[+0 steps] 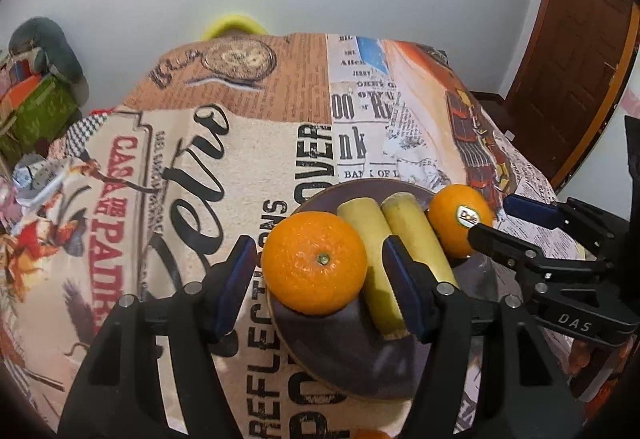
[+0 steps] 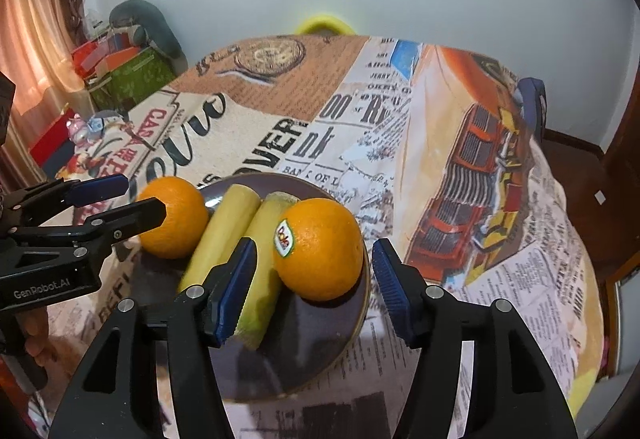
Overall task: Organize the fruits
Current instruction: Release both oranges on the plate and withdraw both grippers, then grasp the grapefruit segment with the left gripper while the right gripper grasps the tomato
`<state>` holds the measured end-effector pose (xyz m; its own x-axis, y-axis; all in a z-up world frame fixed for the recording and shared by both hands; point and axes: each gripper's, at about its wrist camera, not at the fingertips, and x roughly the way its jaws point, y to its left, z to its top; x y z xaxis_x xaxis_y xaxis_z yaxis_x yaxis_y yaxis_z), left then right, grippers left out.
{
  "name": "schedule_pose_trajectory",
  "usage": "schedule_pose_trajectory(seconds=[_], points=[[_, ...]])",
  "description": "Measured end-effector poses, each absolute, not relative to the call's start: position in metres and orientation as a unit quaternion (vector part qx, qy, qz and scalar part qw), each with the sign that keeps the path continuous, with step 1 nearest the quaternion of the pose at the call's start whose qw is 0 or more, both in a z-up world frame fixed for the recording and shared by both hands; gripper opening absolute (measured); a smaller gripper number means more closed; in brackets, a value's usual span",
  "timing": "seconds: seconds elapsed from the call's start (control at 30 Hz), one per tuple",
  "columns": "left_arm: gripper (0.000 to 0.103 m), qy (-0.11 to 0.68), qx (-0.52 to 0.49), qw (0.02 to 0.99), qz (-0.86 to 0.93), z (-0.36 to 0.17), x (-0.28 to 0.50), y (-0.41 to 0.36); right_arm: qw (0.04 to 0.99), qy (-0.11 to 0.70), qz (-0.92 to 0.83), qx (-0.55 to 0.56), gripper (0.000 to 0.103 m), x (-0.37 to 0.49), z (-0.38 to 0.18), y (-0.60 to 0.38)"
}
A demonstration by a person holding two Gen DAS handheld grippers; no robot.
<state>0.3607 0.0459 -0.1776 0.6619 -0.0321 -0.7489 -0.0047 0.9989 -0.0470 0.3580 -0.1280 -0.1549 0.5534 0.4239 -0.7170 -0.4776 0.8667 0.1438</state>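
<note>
A sticker [image 2: 284, 237] on the right-hand orange [image 2: 320, 249] reads "Dole". The right gripper [image 1: 520, 217], seen from the left wrist, carries "DAS"; the left gripper [image 2: 120, 199], seen from the right wrist, carries "GenRobot.AI". The printed tablecloth [image 1: 248, 159] bears "OVER", "BANK OF L", "REFLEC", "CASA" and "PADR", partly cut off by the plate and the folds.

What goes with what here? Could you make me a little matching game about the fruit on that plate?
Things:
1. stickered orange
2. plain orange
3. bananas
4. plate

Descriptions:
A. dark, under all the fruit
B. between the left gripper's open jaws
C. yellow, side by side in the middle
D. between the right gripper's open jaws

Pairs: 1-D, 2-B, 3-C, 4-A
</note>
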Motion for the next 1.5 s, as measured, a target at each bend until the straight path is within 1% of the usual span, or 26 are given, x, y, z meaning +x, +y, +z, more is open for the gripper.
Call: schedule_pose_trajectory(seconds=[0.5, 0.63, 0.83, 0.9, 1.0, 1.07, 1.1, 1.27, 1.5], points=[[0.065, 0.352, -0.016, 0.936, -0.006, -0.110, 0.280, 0.037, 0.906, 0.341, 0.247, -0.051, 0.057, 0.286, -0.092, -0.143], [0.065, 0.341, -0.013, 0.940, -0.007, -0.098, 0.255, 0.035, 0.911, 0.326, 0.244, -0.058, 0.063, 0.263, -0.079, -0.146], [0.068, 0.331, -0.014, 0.943, -0.009, -0.086, 0.222, 0.031, 0.914, 0.317, 0.244, -0.068, 0.064, 0.232, -0.071, -0.148], [0.069, 0.330, -0.013, 0.944, -0.011, -0.085, 0.212, 0.030, 0.913, 0.320, 0.244, -0.068, 0.064, 0.225, -0.072, -0.148], [0.073, 0.332, -0.010, 0.943, -0.014, -0.086, 0.199, 0.027, 0.912, 0.324, 0.242, -0.073, 0.064, 0.215, -0.076, -0.149], [0.079, 0.335, -0.012, 0.942, -0.018, -0.088, 0.194, 0.025, 0.909, 0.330, 0.243, -0.079, 0.064, 0.210, -0.081, -0.148], [0.080, 0.338, -0.014, 0.941, -0.020, -0.091, 0.191, 0.025, 0.908, 0.332, 0.242, -0.083, 0.064, 0.207, -0.084, -0.148], [0.080, 0.363, -0.012, 0.931, -0.023, -0.112, 0.185, 0.022, 0.897, 0.358, 0.244, -0.093, 0.064, 0.203, -0.107, -0.149], [0.080, 0.402, -0.010, 0.916, -0.017, -0.150, 0.186, 0.028, 0.875, 0.414, 0.240, -0.075, 0.064, 0.210, -0.150, -0.159]])
